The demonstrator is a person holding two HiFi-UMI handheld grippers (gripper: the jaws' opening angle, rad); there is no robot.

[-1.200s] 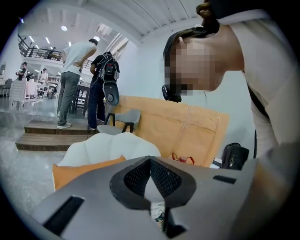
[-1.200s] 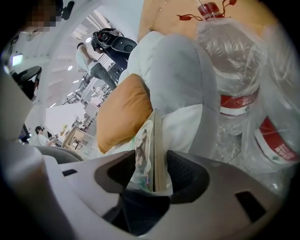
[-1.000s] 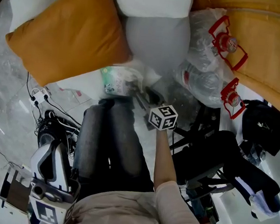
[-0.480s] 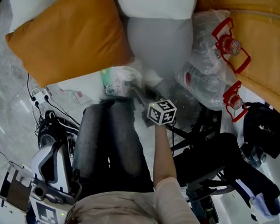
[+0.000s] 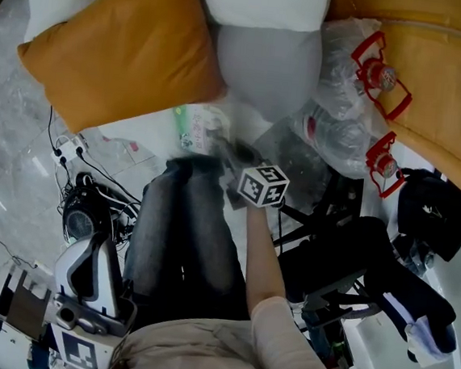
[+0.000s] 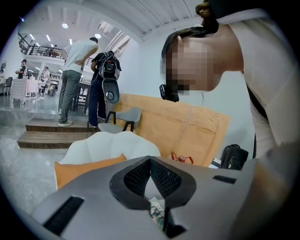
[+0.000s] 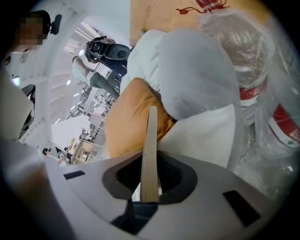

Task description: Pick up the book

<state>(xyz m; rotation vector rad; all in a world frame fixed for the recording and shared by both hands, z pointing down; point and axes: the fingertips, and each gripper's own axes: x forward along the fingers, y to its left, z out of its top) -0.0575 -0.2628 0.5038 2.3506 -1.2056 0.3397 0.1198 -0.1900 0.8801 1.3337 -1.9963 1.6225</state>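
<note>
Orange cushion [image 5: 122, 47], grey cushion [image 5: 267, 61], glossy pale floor [image 5: 6, 158].

The book [image 5: 199, 128] is motion-blurred, so its cover print is unreadable.

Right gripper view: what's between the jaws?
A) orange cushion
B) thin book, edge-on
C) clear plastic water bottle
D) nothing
B: the thin tan-edged book stands edge-on between the jaws of the right gripper, which have just been closing onto it.
</note>
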